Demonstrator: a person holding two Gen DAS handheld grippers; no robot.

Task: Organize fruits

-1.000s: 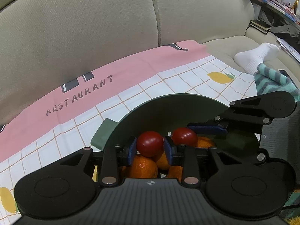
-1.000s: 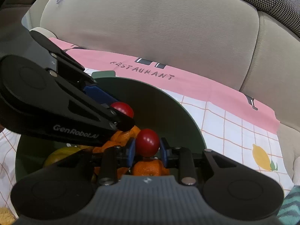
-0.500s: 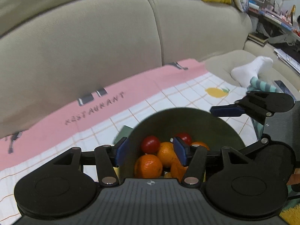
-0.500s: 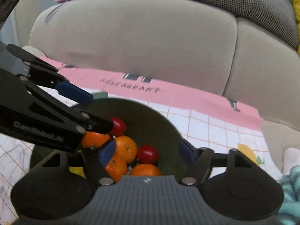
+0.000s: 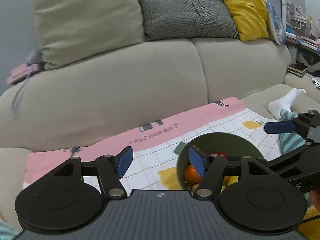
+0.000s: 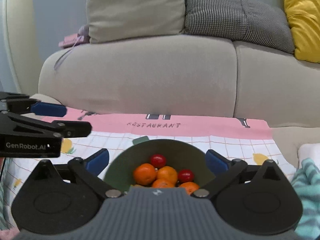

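A dark green bowl (image 6: pixel 170 148) sits on a pink and white checked cloth (image 6: pixel 220 128) on the sofa seat. It holds several oranges (image 6: pixel 145 173) and two red tomatoes (image 6: pixel 158 160). My right gripper (image 6: pixel 157 161) is open and empty, raised just in front of the bowl. My left gripper (image 5: pixel 160 163) is open and empty, up and to the left of the bowl (image 5: pixel 220 140); an orange (image 5: pixel 191 174) shows behind its right finger. The left gripper also shows at the left edge of the right wrist view (image 6: pixel 48 110).
The beige sofa back (image 6: pixel 140 76) rises behind the cloth, with beige, grey and yellow cushions (image 6: pixel 302 18) on top. A foot in a white sock (image 5: pixel 286 102) and a striped teal fabric (image 6: pixel 306 180) lie to the right. A small green block (image 5: pixel 181 148) lies beside the bowl.
Both grippers held a tomato over the bowl, opened and dropped them in. Both have since pulled up and back, the left one also moving left.
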